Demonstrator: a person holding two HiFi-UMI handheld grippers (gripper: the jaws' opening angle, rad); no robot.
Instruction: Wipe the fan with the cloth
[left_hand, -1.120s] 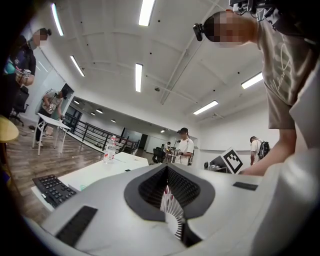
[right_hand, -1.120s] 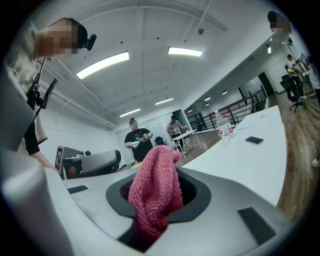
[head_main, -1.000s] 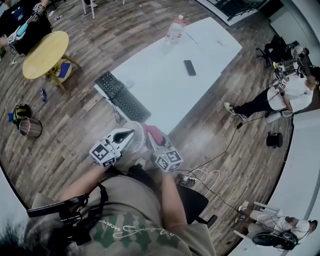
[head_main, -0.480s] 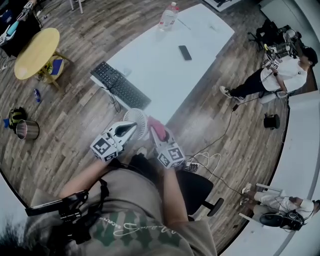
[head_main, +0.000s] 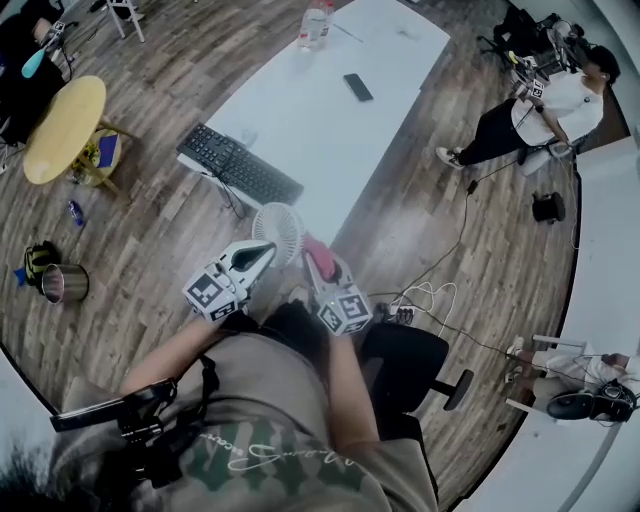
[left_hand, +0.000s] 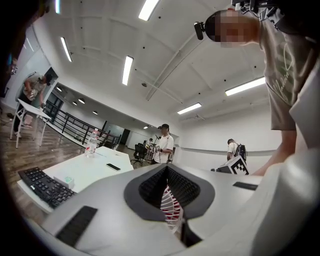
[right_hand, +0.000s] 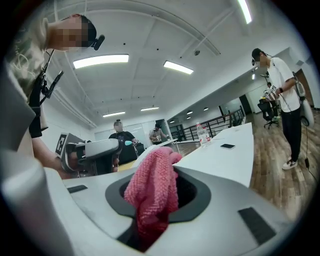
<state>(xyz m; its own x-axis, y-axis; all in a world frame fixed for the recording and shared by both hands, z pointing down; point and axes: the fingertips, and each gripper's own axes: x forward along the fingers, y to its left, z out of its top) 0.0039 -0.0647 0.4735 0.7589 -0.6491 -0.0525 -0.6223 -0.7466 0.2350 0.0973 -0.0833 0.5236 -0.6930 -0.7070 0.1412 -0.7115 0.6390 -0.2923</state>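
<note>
Room: wood-plank floor (head_main: 150, 250), long white desk (head_main: 330, 110) ahead.
Fan: small white round fan (head_main: 278, 230) aloft off the desk's near edge, left gripper (head_main: 262, 252) fingers clamped tight on it.
Cloth: pink knitted cloth (head_main: 316, 250) pinched in right gripper (head_main: 321, 268) fingers, just beside the fan.
Progress: both in hand; wiping looks unfinished.
Hidden: cloth-to-fan contact, and which fan part is gripped.

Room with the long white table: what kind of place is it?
Probably an open office or workshop: a long white table with a keyboard and phone, strip lights on the ceiling, and other people working nearby.
</note>
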